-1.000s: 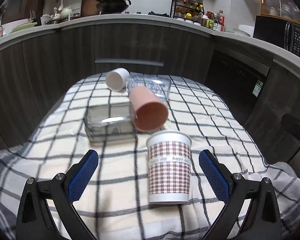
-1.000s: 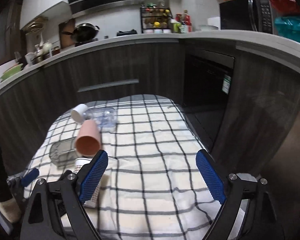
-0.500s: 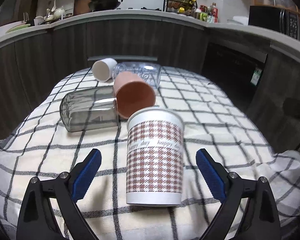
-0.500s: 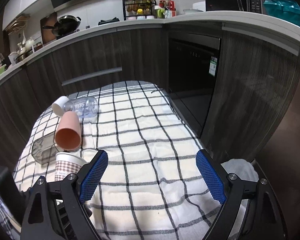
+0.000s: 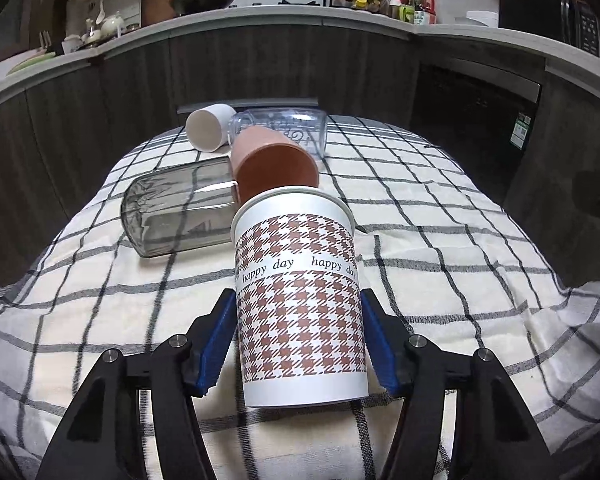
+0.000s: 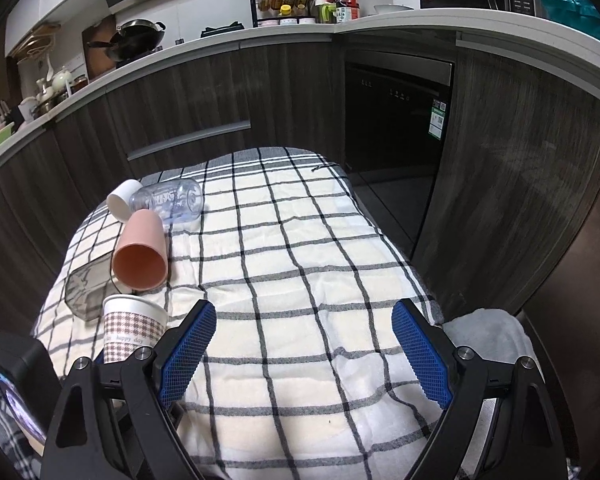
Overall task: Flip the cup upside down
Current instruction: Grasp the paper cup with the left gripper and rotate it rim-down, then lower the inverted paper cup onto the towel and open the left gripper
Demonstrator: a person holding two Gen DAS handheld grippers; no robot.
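A paper cup (image 5: 298, 300) with a brown houndstooth print and "happy day" lettering stands upright, mouth up, on the checked cloth. My left gripper (image 5: 298, 332) is shut on its lower half, blue pads (image 5: 216, 344) pressed on both sides. The cup also shows in the right wrist view (image 6: 130, 330) at lower left. My right gripper (image 6: 304, 348) is open and empty above the cloth, to the right of the cup.
Behind the paper cup lie a pink cup (image 5: 274, 164), a grey glass tumbler (image 5: 180, 208), a white cup (image 5: 208, 126) and a clear bottle (image 5: 284, 128), all on their sides. The checked cloth (image 6: 300, 248) covers the table. Dark cabinets (image 6: 380, 112) surround it.
My left gripper moved forward around the paper cup and closed on it. My right gripper rose slightly and stayed open.
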